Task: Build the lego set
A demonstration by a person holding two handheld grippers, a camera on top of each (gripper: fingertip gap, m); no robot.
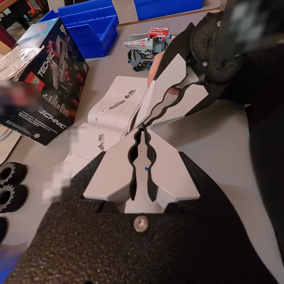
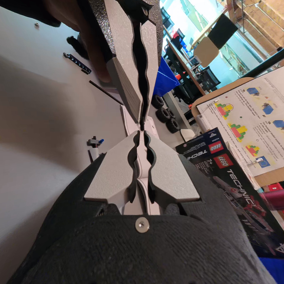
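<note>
left wrist view: black pin (image 1: 143,126) between both claw tips

Blue bins (image 1: 92,30), black tyres (image 1: 10,172), grey-and-red model (image 1: 147,44), white booklet (image 1: 116,104)

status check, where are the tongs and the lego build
Left tongs and right tongs tip to tip, both pinching a small black pin. Half-built model sits behind the open manual. Nothing blocking.

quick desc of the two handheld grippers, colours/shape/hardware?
Both alike: left gripper and right gripper each have a rough, speckled black body, two pale grey wedge-shaped fingers with wavy black inner pads, and one silver screw at the centre. No cables visible.
</note>
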